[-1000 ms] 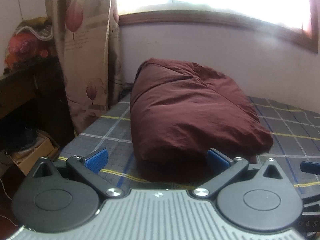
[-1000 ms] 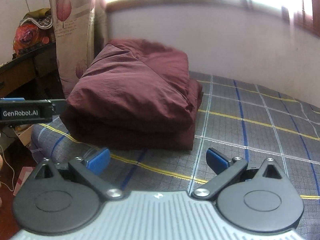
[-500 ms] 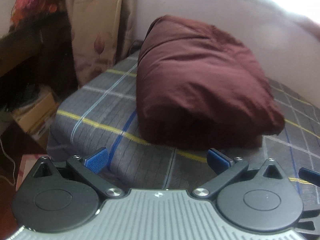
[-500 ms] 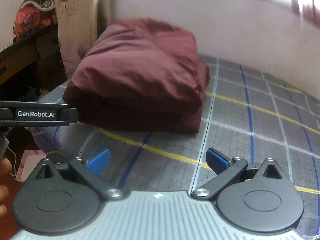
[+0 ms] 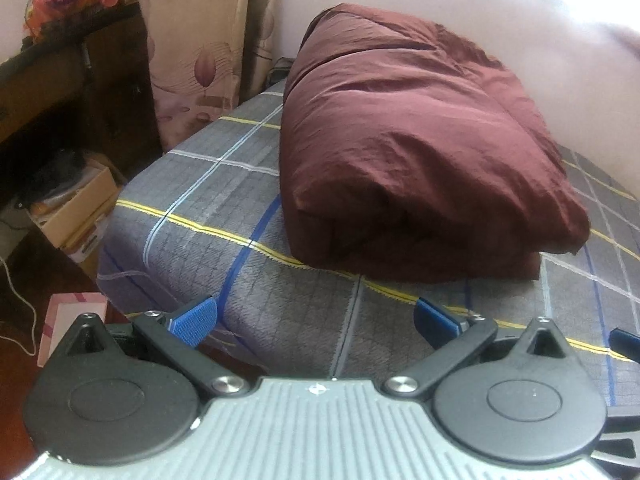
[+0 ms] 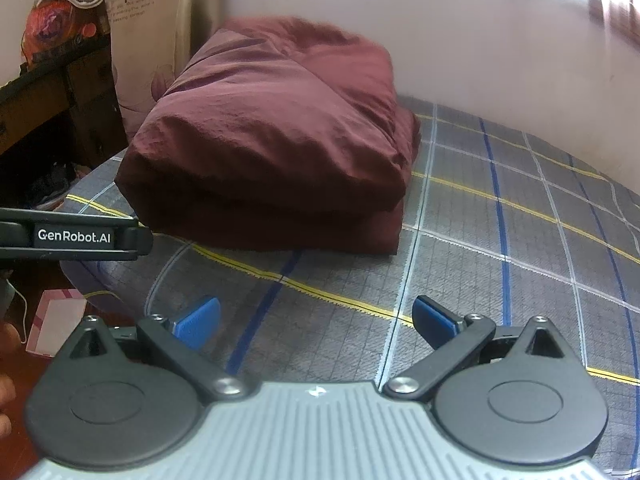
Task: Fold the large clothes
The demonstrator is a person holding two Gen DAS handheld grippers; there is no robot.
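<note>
A dark maroon garment [image 5: 404, 140] lies folded into a thick, puffy bundle near the corner of the grey plaid bed [image 5: 248, 216]. In the right wrist view the same maroon garment [image 6: 280, 136] sits ahead and to the left on the bed [image 6: 500, 248]. My left gripper [image 5: 316, 320] hangs open over the bed's near edge, well short of the bundle, nothing between its blue pads. My right gripper [image 6: 316, 318] is open too, empty, above the plaid cover. The left tool's black body [image 6: 72, 236] pokes in at that view's left edge.
A floral curtain [image 5: 196, 40] hangs beyond the bed's corner, by the pale wall [image 6: 460, 48]. A dark wooden desk [image 5: 52, 80] stands at the left with cardboard boxes [image 5: 76, 212] under it. A pink box [image 5: 68, 324] and a white cable lie on the floor.
Both grippers have pulled back and risen away from the folded bundle, which now sits farther off. The views tilted downward, showing more of the bed's edge and the floor. Both stayed open.
</note>
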